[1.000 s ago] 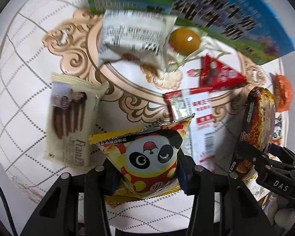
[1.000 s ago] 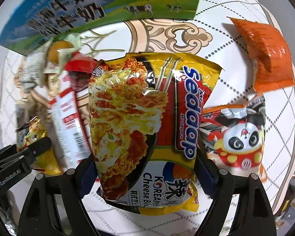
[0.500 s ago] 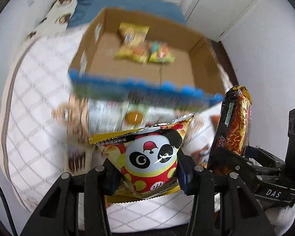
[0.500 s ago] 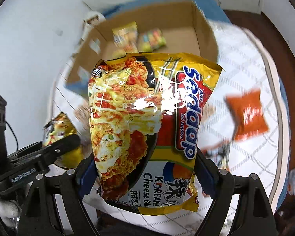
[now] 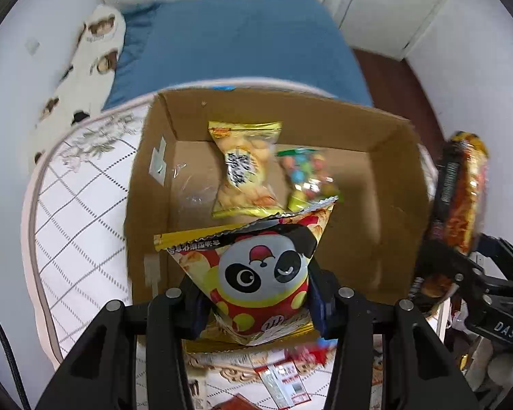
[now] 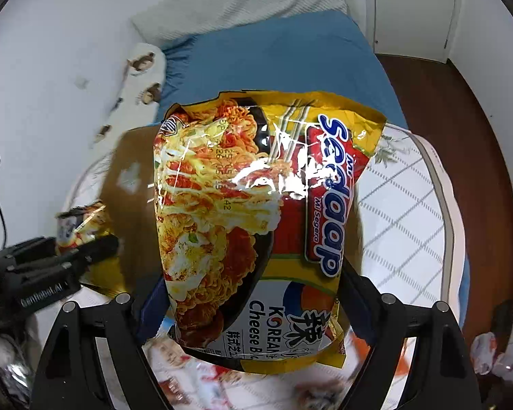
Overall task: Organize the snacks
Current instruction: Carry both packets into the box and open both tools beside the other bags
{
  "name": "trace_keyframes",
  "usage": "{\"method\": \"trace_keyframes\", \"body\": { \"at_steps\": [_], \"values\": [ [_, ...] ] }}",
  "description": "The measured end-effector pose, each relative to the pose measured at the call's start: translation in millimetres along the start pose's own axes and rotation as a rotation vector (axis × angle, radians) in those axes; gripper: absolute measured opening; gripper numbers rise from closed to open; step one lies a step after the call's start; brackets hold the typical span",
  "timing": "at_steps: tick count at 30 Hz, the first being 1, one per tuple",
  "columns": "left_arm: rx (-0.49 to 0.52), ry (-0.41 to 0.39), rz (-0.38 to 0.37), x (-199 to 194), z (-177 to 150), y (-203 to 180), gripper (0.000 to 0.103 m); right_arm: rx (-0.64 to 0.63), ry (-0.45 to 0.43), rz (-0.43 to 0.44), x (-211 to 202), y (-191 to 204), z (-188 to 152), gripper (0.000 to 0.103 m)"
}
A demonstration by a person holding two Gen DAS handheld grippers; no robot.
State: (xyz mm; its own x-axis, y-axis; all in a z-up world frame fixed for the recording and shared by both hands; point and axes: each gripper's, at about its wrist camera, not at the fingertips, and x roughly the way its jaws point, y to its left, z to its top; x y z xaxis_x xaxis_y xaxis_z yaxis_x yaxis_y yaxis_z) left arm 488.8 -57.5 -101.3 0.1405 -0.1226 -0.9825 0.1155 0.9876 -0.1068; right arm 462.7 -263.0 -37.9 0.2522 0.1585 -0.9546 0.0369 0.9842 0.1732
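Left gripper (image 5: 256,302) I keep clamped on the panda bag (image 5: 256,266) above the box's (image 5: 390,212) near wall, right gripper (image 6: 253,311) clamped on the noodle pack (image 6: 253,212) alongside, so both can drop beside two packets (image 5: 244,167) at its far wall.

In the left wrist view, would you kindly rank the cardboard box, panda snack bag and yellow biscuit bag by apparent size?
1. cardboard box
2. panda snack bag, though held nearest the camera, which enlarges it
3. yellow biscuit bag, lying farther off inside the box
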Motion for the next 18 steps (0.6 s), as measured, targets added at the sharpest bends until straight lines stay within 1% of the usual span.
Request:
{"method": "trace_keyframes", "body": {
  "at_steps": [1,2,5,7,11,13,14,15,16,17,18],
  "values": [
    [-0.007,0.02,0.014,12.6,10.4,5.3,0.043,0.003,0.021,-0.012,12.4,-3.2,11.3,0.088],
    [0.001,0.034,0.015,22.0,18.8,8.9,0.043,0.005,0.032,-0.02,25.5,0.5,12.3,0.088],
    [0.002,0.072,0.063,44.9,41.3,18.1,0.044,0.005,0.079,-0.044,54.0,-7.2,25.9,0.088],
    [0.004,0.096,0.095,57.2,53.5,23.4,0.044,0.001,0.1,-0.062,69.1,-9.9,28.2,0.088],
    [0.001,0.144,0.115,76.3,71.4,33.6,0.044,-0.004,0.14,-0.073,98.0,-17.3,36.1,0.088],
    [0.005,0.177,0.126,89.4,80.0,38.3,0.045,-0.015,0.166,-0.091,110.1,-16.3,40.1,0.089],
    [0.002,0.196,0.122,94.7,82.9,40.3,0.045,-0.02,0.184,-0.11,116.1,-14.4,42.5,0.091],
    [-0.006,0.206,0.111,98.3,84.8,43.0,0.049,-0.018,0.191,-0.126,120.7,-15.5,42.7,0.094],
    [-0.007,0.206,0.104,101.1,86.3,45.5,0.053,-0.018,0.187,-0.124,122.2,-14.7,43.7,0.094],
    [-0.01,0.201,0.102,101.0,86.7,46.5,0.055,-0.022,0.186,-0.136,123.7,-13.4,44.6,0.097],
    [-0.017,0.196,0.102,102.1,87.2,48.6,0.063,-0.023,0.183,-0.144,124.5,-13.1,45.4,0.098]
  ]
}}
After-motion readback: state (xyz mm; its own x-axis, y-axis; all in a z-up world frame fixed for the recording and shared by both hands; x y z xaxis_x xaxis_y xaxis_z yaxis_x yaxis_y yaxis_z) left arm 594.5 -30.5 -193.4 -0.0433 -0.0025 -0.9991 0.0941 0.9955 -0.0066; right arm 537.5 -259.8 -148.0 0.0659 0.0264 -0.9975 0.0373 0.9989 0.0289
